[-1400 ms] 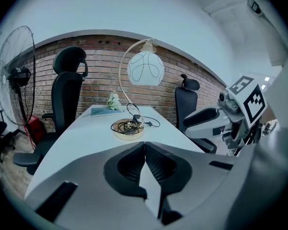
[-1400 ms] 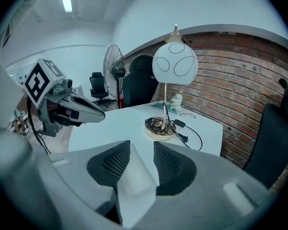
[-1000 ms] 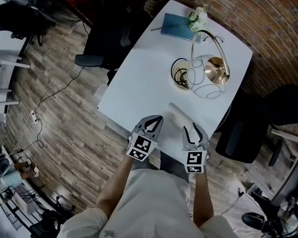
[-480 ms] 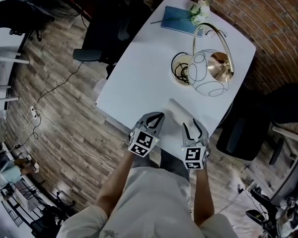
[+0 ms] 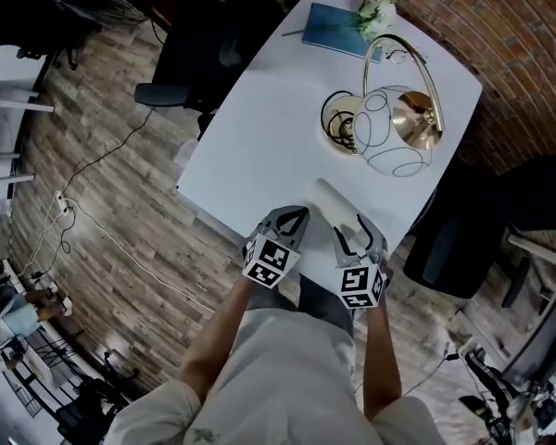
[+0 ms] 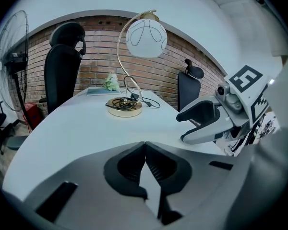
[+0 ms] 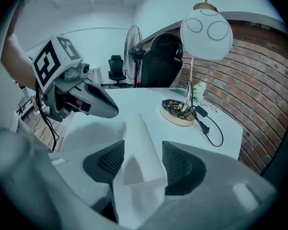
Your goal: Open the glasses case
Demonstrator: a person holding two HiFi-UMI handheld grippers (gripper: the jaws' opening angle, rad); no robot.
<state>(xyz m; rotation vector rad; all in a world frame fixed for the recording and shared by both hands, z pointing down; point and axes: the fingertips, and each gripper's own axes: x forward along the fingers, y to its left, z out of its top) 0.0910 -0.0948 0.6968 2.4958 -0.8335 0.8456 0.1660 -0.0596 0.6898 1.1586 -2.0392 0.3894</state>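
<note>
Glasses case (image 7: 139, 143) lies at the table's (image 5: 259, 146) near edge, between the right gripper's (image 5: 350, 232) jaws, which have just been opening and sit loosely around it. Left gripper (image 6: 145, 147) alongside, jaws closed on nothing

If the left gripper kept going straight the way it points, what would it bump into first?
Most likely the bare white tabletop just ahead of the left gripper, since it tilts downward. The lamp base stands farther along, roughly in line, but depth is unclear.
</note>
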